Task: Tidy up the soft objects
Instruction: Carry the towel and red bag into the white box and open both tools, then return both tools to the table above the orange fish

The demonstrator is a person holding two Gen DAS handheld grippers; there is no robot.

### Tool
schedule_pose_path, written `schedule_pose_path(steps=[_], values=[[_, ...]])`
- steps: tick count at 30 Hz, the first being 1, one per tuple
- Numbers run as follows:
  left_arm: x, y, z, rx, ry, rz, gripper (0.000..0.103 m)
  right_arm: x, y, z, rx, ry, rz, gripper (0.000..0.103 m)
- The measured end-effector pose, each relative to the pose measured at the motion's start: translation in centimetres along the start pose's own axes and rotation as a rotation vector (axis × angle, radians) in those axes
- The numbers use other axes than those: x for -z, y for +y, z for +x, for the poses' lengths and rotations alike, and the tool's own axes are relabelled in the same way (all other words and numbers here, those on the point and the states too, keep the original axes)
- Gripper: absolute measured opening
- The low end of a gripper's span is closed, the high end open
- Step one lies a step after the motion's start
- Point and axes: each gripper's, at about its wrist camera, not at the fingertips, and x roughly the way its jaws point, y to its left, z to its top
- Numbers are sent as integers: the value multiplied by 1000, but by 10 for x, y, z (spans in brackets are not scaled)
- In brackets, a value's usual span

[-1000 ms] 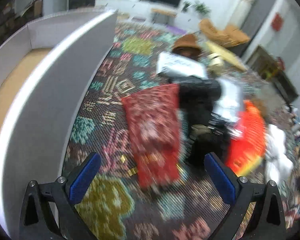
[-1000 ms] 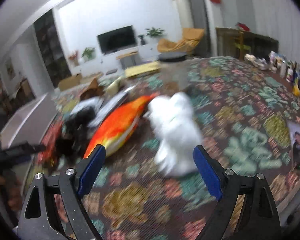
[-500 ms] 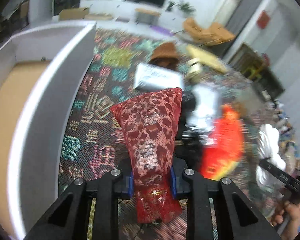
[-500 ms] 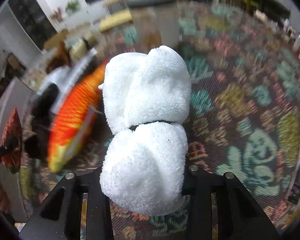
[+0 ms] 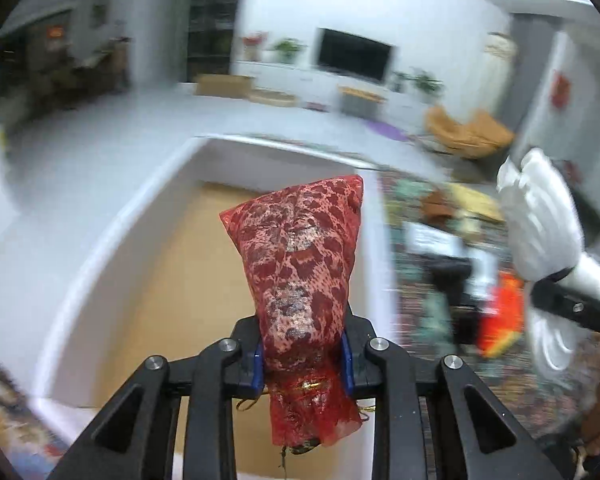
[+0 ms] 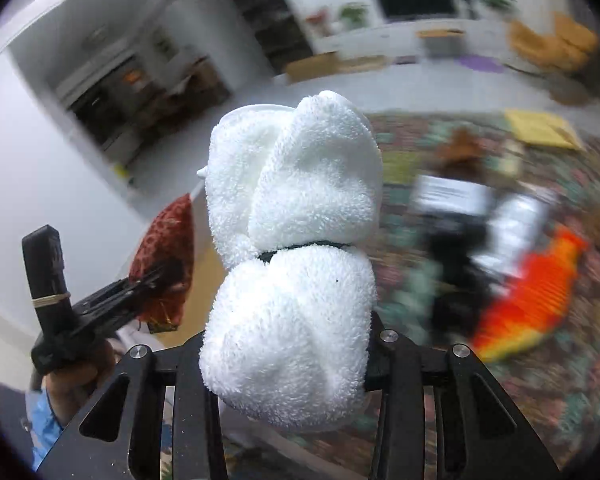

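Note:
My left gripper (image 5: pixel 303 364) is shut on a red patterned fabric pouch (image 5: pixel 300 264) and holds it in the air above a white-walled box with a tan floor (image 5: pixel 172 280). My right gripper (image 6: pixel 288 356) is shut on a white terry-cloth toy (image 6: pixel 296 240), lifted above the patterned rug. The white toy also shows at the right of the left wrist view (image 5: pixel 540 224). The red pouch and the left gripper show at the left of the right wrist view (image 6: pixel 168 256).
On the patterned rug (image 6: pixel 560 380) lie an orange fish-shaped plush (image 6: pixel 532 300), black items (image 6: pixel 456 264), a white packet (image 6: pixel 448 196), a brown hat (image 6: pixel 460 148) and a yellow mat (image 6: pixel 540 128). The box's white wall (image 5: pixel 374 248) stands between box and rug.
Both grippers have closed on their objects and lifted them. The left gripper has swung left with the red pouch over the box. The right gripper has followed leftward with the white toy.

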Motion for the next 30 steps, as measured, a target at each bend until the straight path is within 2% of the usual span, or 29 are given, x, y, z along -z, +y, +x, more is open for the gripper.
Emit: schedule_pose_path(steps=[2,3,4,7,8,11,13,14,17,20,22,23,25,28,30], values=[[3,25,3,-90,0,-36,51,-3,19,38,-92,78,14,79],[6,37,5,-111,3,-70,82,-3,24,53,-117,97,29,90],[9,47,5,-123,-9,-113,99,-2,26,59,-129,97,37,88],[16,54,1,-139,-64,-155,100,5,16,50,-142,45,58,88],[17,51,2,-137,-67,-143,100,8,7,40,-110,12,61,88],[23,21,-1,-84,-101,-97,100,27,-28,7,72,-91,50,88],[27,-1,-7,-14,-113,-59,100,54,-66,-17,246,-162,82,88],[32,-25,-9,48,-118,-26,100,65,-82,-28,317,-184,112,88],[47,-88,-11,207,-106,65,100,104,-151,-52,532,-204,236,88],[77,-157,4,357,-39,173,103,138,-217,-67,723,-177,355,88],[99,-198,29,405,38,229,103,152,-235,-75,783,-164,395,88],[115,-218,49,412,87,264,103,158,-247,-76,808,-154,405,88],[134,-242,79,378,136,316,103,162,-255,-79,831,-152,393,88],[152,-261,122,270,146,398,103,173,-262,-75,818,-162,415,88],[152,-260,149,228,161,406,103,174,-271,-70,798,-163,434,88]])
